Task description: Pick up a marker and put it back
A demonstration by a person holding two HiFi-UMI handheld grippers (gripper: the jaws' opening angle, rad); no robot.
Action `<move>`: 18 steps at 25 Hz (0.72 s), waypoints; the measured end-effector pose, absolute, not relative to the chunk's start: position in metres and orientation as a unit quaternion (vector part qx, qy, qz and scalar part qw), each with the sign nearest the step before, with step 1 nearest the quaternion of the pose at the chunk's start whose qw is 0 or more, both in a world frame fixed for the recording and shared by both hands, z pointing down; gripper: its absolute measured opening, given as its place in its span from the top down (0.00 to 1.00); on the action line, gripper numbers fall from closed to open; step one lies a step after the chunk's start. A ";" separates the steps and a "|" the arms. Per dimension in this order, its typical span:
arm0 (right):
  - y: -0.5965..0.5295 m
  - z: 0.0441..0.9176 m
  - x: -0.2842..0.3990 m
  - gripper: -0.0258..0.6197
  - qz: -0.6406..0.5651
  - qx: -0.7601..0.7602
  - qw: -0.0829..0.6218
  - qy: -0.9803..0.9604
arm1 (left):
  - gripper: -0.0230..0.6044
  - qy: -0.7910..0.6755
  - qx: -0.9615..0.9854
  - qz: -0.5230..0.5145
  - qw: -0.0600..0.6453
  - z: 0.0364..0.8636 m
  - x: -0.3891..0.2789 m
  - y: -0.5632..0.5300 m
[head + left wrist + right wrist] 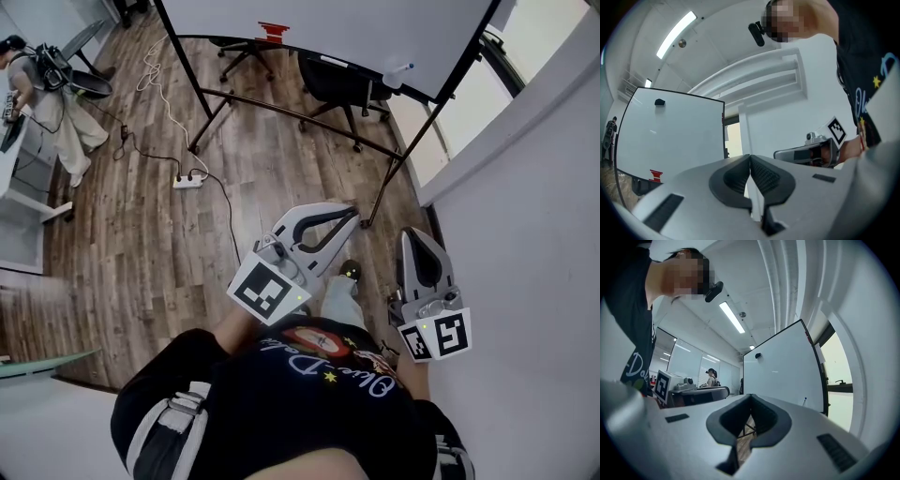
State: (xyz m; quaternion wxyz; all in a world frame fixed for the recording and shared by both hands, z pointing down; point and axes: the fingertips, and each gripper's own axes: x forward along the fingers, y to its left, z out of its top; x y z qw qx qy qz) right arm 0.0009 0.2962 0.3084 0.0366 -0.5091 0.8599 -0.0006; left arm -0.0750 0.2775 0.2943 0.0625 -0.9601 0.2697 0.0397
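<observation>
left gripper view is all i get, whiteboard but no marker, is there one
observer: Yes. In the head view a blue-tipped marker sits at the right end of the whiteboard's lower edge.
operator: is the right tool holding anything
observer: No, the right tool is shut with nothing between its jaws.
operator: anything on the floor over there
observer: A power strip lies on the wood floor, near the whiteboard's left leg.
</observation>
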 end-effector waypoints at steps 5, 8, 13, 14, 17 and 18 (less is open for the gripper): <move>0.269 0.308 0.022 0.96 0.000 -0.508 0.047 0.860 | 0.96 0.281 -0.957 0.036 0.067 0.294 -0.061 0.254; 0.254 0.309 0.034 0.96 -0.003 -0.505 0.049 0.861 | 0.96 0.286 -0.955 0.032 0.068 0.294 -0.051 0.239; 0.230 0.313 0.053 0.96 -0.007 -0.504 0.053 0.862 | 0.96 0.285 -0.956 0.028 0.069 0.296 -0.030 0.216; 0.226 0.314 0.056 0.96 -0.008 -0.503 0.053 0.862 | 0.96 0.285 -0.956 0.029 0.069 0.297 -0.026 0.212; 0.216 0.318 0.064 0.96 -0.011 -0.503 0.050 0.863 | 0.96 0.285 -0.956 0.029 0.067 0.300 -0.018 0.201; 0.213 0.319 0.066 0.96 -0.012 -0.503 0.050 0.863 | 0.96 0.286 -0.956 0.028 0.066 0.301 -0.016 0.198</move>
